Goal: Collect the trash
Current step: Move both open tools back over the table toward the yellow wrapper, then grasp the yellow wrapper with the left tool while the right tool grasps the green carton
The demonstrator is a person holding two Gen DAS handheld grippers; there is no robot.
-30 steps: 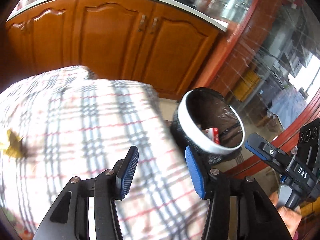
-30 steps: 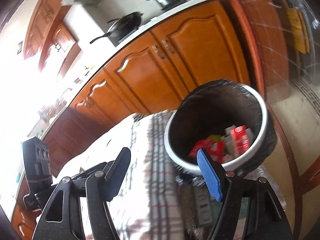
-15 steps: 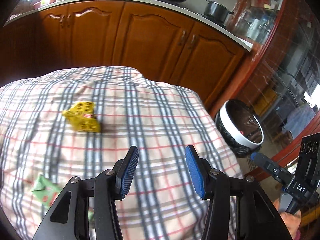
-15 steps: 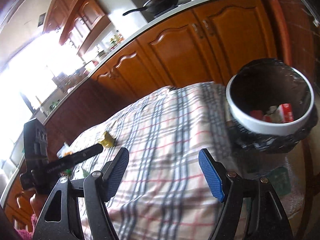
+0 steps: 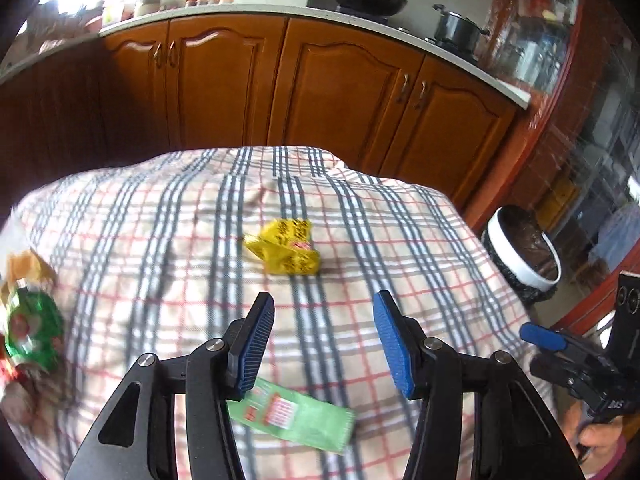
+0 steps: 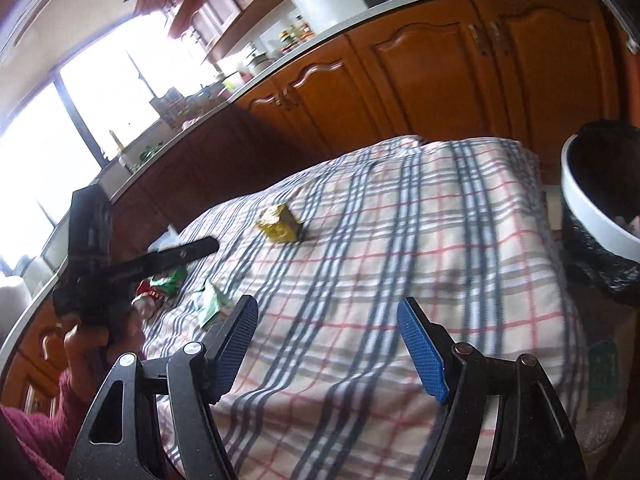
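Left gripper, jaws just widened and empty, hovers over the plaid tablecloth; right gripper also stands open, holding nothing. Ahead lies a crumpled yellow wrapper, with a flat green sachet beneath the left jaws: likely light, soft, crinkly, best pinched at a raised fold. The trash bin stands beside the table.

Yellow wrapper, green packet, plaid cloth
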